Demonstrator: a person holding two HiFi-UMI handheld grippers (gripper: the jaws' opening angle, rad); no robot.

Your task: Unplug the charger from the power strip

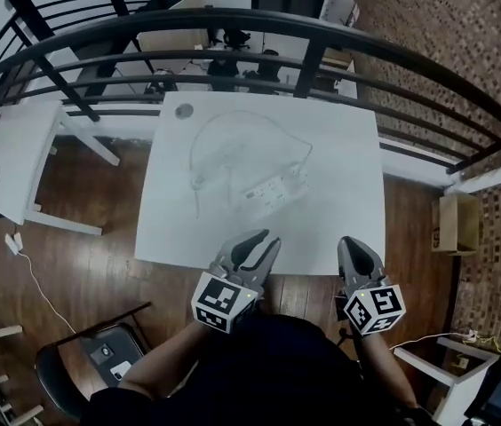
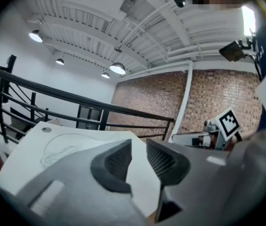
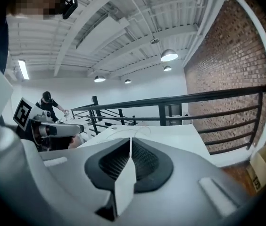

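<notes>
A white power strip lies near the middle of the white table, with a white charger plugged in at its right end. Thin white cables loop across the table behind it; the same cables show faintly in the left gripper view. My left gripper hovers over the table's near edge with its jaws apart and nothing between them. My right gripper sits to its right at the near edge, jaws shut and empty. Both are well short of the power strip.
A black metal railing runs behind the table. A second white table stands to the left. A brick wall is at the right with a cardboard box below it. A black chair is at lower left on the wooden floor.
</notes>
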